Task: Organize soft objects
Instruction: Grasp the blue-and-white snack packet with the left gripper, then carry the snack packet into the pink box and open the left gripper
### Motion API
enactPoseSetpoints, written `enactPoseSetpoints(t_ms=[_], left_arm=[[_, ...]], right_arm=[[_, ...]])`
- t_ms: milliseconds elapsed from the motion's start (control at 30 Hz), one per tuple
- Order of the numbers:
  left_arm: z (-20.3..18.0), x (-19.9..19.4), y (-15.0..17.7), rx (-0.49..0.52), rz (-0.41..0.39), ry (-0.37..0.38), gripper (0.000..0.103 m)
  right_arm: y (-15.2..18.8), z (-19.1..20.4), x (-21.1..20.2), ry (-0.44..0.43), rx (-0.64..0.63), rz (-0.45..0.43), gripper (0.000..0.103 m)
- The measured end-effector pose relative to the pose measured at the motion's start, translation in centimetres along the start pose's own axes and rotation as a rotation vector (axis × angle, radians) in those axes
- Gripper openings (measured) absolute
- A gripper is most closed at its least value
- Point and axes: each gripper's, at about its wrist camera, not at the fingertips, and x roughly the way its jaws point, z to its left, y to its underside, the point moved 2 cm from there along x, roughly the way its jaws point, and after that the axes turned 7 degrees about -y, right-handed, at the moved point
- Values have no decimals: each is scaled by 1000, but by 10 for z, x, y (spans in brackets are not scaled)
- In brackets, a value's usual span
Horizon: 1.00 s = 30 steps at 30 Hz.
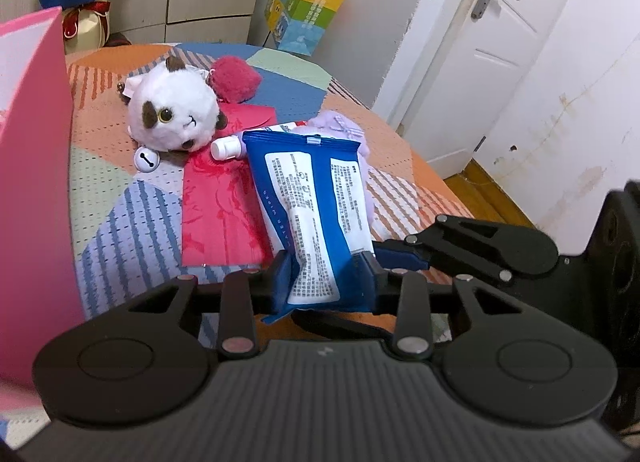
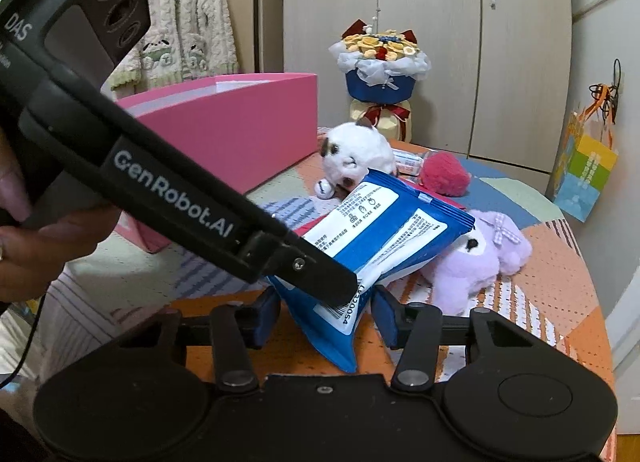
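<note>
A blue and white soft pack is pinched at its near end by my left gripper, which is shut on it. In the right wrist view the same pack is lifted and its lower end hangs between the jaws of my right gripper, which stand apart beside it; my left gripper clamps the pack from the left. A white round plush with a bell, a red pom-pom and a purple plush lie on the patchwork table.
A pink box stands at the table's left, also in the left wrist view. Red envelopes and a white-capped tube lie under the pack. A bouquet, a colourful gift bag, wardrobe and door surround the table.
</note>
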Motion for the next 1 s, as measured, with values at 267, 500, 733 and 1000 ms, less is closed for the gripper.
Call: enactPoseSetpoints(t_ms=[267,500,733,1000], left_arm=[[-14,-40,11,39,-31,-49,35],[-8,-77,18,17,-12,-22,36],[15,-127,19,-19,-67,-23,37],[61,-169,13,-70,-165,-93,37]], right_arm=[[-19,21,-20,-53,-3,53,55],[-36,47,-36,-90,-27,117,55],[-65,78,-48,-156,-89,107,55],[-105,113,-32,-220,-213,28,55]])
